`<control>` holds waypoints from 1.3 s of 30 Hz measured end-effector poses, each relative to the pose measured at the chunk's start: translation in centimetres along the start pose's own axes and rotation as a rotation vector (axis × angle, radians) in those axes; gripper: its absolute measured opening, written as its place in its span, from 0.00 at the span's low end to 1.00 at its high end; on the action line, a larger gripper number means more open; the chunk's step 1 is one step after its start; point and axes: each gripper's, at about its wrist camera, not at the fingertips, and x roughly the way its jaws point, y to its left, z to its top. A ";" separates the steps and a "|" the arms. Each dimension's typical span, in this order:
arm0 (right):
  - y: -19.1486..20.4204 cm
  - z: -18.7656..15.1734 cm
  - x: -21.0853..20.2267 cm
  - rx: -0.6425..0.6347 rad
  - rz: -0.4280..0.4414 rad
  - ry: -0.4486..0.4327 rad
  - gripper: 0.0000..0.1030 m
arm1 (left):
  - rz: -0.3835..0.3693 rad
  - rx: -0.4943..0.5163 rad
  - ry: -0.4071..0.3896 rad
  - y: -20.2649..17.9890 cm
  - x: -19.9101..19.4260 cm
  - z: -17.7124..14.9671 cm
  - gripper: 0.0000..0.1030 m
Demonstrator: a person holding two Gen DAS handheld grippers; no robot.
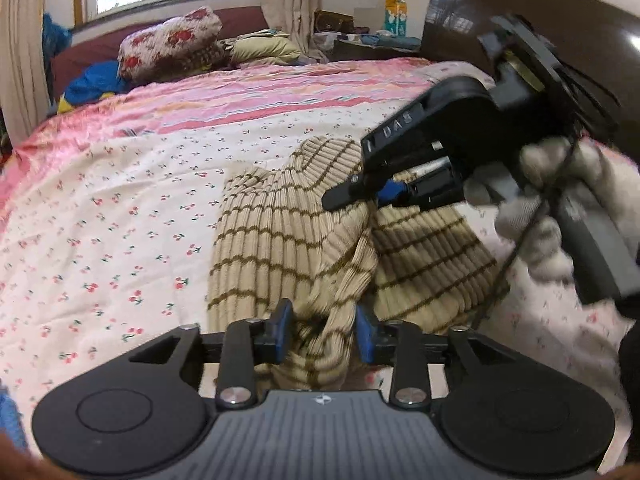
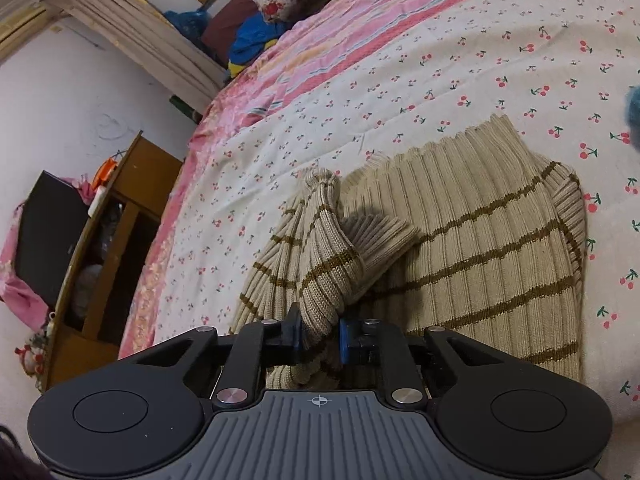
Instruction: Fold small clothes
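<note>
While the beige striped sweater [image 2: 480, 240] lies partly folded on the cherry-print bedspread [image 1: 100, 220], the left gripper [image 1: 322, 330] has jaws parted around a raised fold, and whether its pads press the knit is unclear. The right gripper [image 2: 318, 338] clamps a sleeve. Bare bedspread stretches toward the pink striped edge [image 2: 320, 52] and the pillow [image 1: 168, 40].

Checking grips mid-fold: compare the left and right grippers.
The left gripper has its jaws set wider than the right gripper. The right pinches a sweater sleeve tightly; whether the left presses on its bunched fold is unclear. Both point down at the bed with sweater fabric between blue pads.
</note>
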 end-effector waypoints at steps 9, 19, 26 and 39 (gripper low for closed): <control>-0.2 0.2 -0.1 0.006 -0.010 0.016 0.16 | -0.004 0.060 0.012 -0.7 -0.6 -1.2 0.41; -0.4 0.4 0.0 0.005 -0.021 0.029 0.16 | -0.007 0.121 0.008 -1.5 0.1 -1.9 0.41; -0.3 0.5 -0.2 0.002 -0.026 0.034 0.16 | -0.027 0.159 0.003 -2.0 -0.5 -2.6 0.41; -0.1 0.6 -0.3 -0.011 -0.037 0.037 0.16 | 0.051 0.153 -0.029 -1.3 -2.9 -4.9 0.45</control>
